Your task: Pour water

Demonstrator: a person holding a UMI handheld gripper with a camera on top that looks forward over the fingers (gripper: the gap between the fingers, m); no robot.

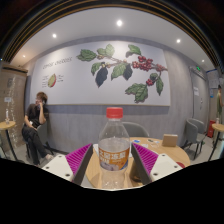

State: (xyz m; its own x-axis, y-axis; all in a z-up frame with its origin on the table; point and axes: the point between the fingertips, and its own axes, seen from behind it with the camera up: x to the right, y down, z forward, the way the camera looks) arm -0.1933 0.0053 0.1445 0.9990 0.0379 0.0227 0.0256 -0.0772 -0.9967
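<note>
A clear plastic water bottle (pixel 114 150) with a red cap (pixel 114 113) and a white and orange label stands upright between my fingers. My gripper (pixel 113 172) is shut on it, and both fingers press on its sides at label height. The magenta pads (pixel 80 157) show on either side of the bottle. The bottle's base is hidden below the fingers. A round wooden table (pixel 152 149) lies just beyond and under the bottle.
A small brown box (pixel 170 140) sits on the table's far right side. A person (pixel 37 118) sits at another table to the left. A chair (pixel 192 136) stands at the right. A wall with a leaf and berry mural (pixel 125 68) is behind.
</note>
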